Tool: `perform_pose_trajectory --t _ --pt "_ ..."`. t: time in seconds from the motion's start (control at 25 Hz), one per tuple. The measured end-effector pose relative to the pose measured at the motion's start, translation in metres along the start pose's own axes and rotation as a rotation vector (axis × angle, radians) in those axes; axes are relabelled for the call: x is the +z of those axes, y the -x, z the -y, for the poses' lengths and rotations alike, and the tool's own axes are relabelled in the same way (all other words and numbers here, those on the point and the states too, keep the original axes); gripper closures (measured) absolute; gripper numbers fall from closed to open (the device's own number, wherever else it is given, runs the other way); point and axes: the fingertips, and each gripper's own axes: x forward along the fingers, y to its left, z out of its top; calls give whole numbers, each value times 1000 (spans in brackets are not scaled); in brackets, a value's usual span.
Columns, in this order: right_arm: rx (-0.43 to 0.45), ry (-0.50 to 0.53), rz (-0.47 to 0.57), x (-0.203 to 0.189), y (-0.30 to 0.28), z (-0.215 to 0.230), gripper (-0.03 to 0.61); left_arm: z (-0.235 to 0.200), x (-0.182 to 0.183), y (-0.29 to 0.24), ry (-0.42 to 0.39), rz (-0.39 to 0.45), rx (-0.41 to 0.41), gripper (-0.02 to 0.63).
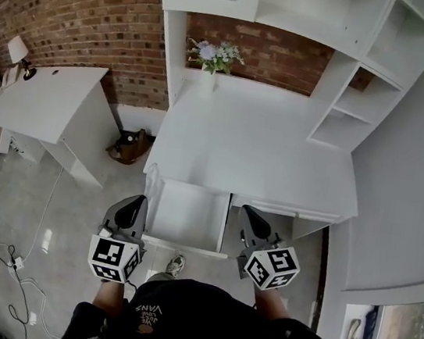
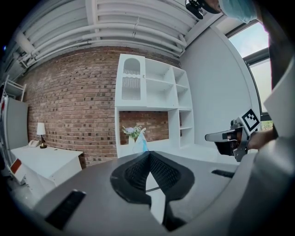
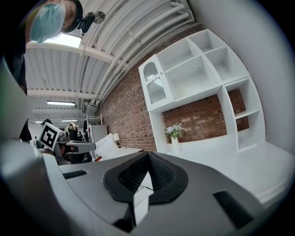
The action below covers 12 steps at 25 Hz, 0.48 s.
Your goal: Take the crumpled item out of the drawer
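Two tongs are up in front of the white desk (image 1: 261, 156), one in each hand, their marker cubes nearest the person. The left tongs (image 1: 142, 198) are pressed tight together. Right at their tips a small crumpled scrap (image 2: 141, 142), pale blue and white, sticks up. It looks pinched there, out of the drawer, though from overhead it is too small to make out. The right tongs (image 1: 246, 209) are squeezed together too, with nothing between them. Between the two, the drawer (image 1: 185, 245) stands pulled out from under the desk top, showing its white floor. The left tongs hang just beside its left wall and the right tongs just past its right one. Both point roughly level toward the back of the desk, where a vase of flowers (image 1: 213, 56) stands against the brick wall (image 1: 87, 4), beneath the white shelves (image 1: 348, 106). Off to the left is a second white table (image 1: 49, 97) with a small lamp (image 1: 18, 51) at its far corner. A shoe (image 1: 175, 264) shows on the floor just below the drawer front.
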Motion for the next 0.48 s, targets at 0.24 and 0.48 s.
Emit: perform_pose_trajectory --t 0.24,0.48 --pt "21 5 -12 -2 -11 -6 578 -1 2 0 11 14 2 609" --pt "6 25 -8 0 -17 -2 578 -5 -1 -4 25 14 5 609"
